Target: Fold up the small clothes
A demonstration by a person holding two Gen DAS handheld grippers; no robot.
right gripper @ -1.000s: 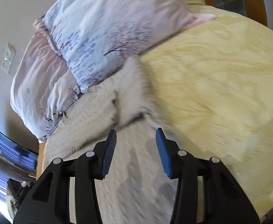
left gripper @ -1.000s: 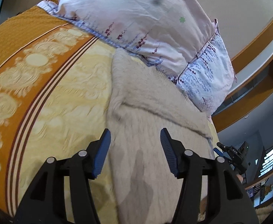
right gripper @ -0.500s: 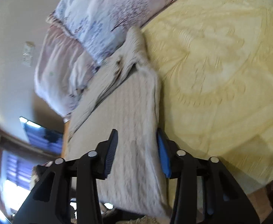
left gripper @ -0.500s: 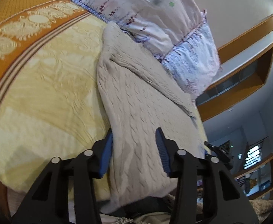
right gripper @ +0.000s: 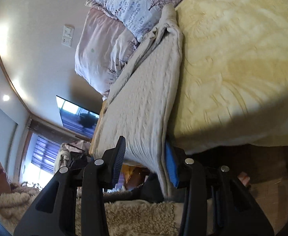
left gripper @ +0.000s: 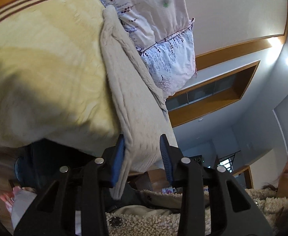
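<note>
- Cream cable-knit sweater (left gripper: 132, 98) — stretched from the near edge of the yellow embossed bedspread (left gripper: 45, 68) towards the floral pink-and-lilac pillows (left gripper: 163, 39), its far end touching them.
- Left gripper (left gripper: 142, 153): blue-padded jaws parted, the sweater's hem corner lying between them against the left pad; a firm pinch cannot be confirmed.
- Right gripper (right gripper: 146, 157): jaws likewise parted — the opposite hem corner rests against the right pad.
- Hem lifted off the bedspread (right gripper: 232, 68); sweater (right gripper: 144, 102) taut.

A home bedroom; bed (left gripper: 45, 68), floral pillows (right gripper: 136, 5), wall-mounted television (right gripper: 79, 116).
</note>
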